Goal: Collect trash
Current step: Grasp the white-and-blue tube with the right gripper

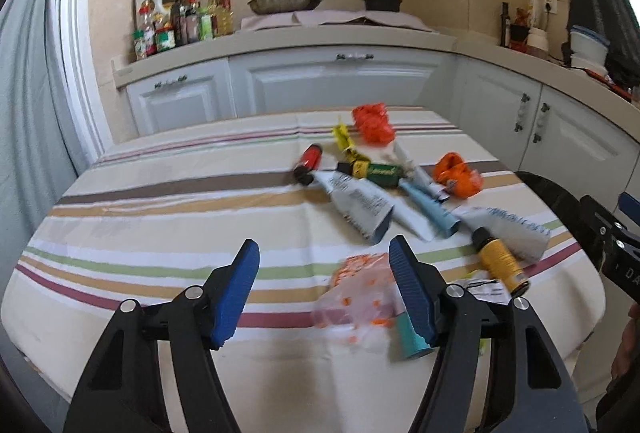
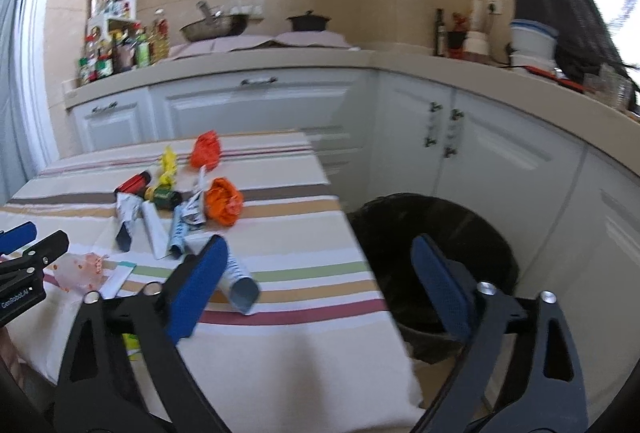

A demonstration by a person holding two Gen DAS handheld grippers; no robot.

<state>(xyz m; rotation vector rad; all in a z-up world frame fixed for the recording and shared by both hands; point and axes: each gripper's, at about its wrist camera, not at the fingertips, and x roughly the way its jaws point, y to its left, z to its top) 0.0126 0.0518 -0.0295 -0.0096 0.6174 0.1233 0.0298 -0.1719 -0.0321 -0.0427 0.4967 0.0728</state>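
Trash is lying scattered over the striped desk (image 1: 160, 201): squeezed tubes (image 1: 360, 207), a red bottle (image 1: 308, 163), a yellow bottle (image 1: 500, 263), two crumpled orange wrappers (image 1: 372, 123) and a clear bag with orange dots (image 1: 356, 297) near the front edge. A black bin (image 2: 436, 257) is standing on the floor just beside the desk's right side. Left hand-held gripper (image 1: 324, 261) is hovering over the front of the desk with its blue fingers spread and nothing between them, the dotted bag lying just beside its right finger. Right hand-held gripper (image 2: 324, 265) is likewise spread and carrying nothing, one finger over a pale tube (image 2: 240, 285) and the other over the bin. Judging from this, picking is only beginning. Risks look plain: the thin bag is likely sliding or crumpling away if a finger is pushing it instead of pinching it, the round bottles are apt to be rolling off the edge if nudged, and the two grippers, working close together, could be knocking each other
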